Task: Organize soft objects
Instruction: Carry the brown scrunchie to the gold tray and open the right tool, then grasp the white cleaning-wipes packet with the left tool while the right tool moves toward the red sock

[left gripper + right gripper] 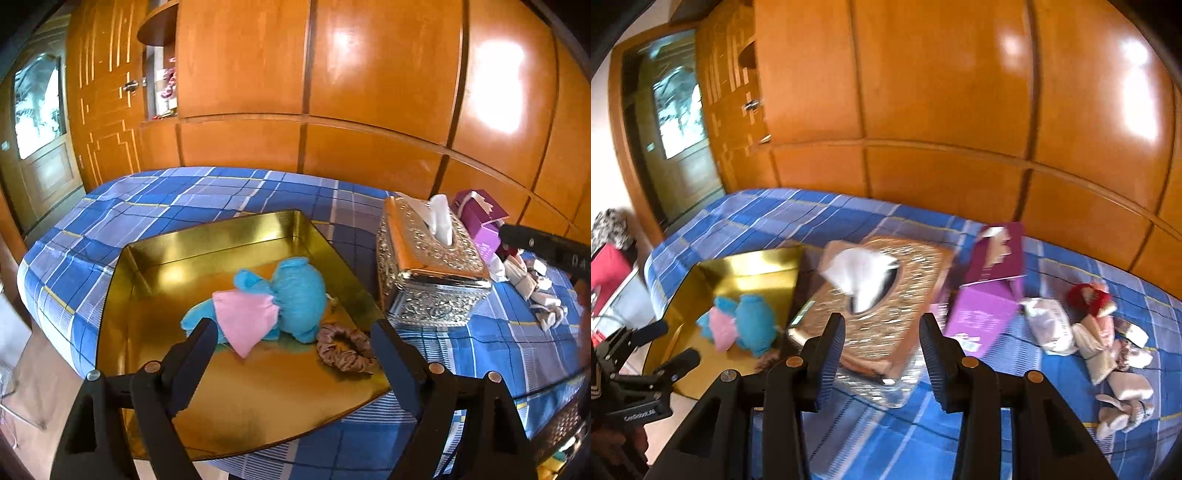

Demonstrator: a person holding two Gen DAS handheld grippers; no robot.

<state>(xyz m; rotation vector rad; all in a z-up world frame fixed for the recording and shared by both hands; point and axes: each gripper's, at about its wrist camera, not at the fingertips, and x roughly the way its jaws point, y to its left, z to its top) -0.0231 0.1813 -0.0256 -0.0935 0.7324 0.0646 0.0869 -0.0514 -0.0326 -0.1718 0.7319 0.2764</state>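
My biggest worry is the bed point(155, 206) itself: its checked cover is soft, so the gold tray point(221, 236) near the edge could tip if I lean my left gripper point(291, 343), spread wide and empty above it, on its rim. Next, the silver tissue box point(886, 295) stands between the tray and the pile of soft toys point(1108, 343) on the right, and my right gripper point(882, 339), half open and holding nothing, could knock it while crossing. Smallest, the brown scrunchie point(347, 350) beside the blue toy point(291, 295) in the tray could snag a fingertip and be dragged out.
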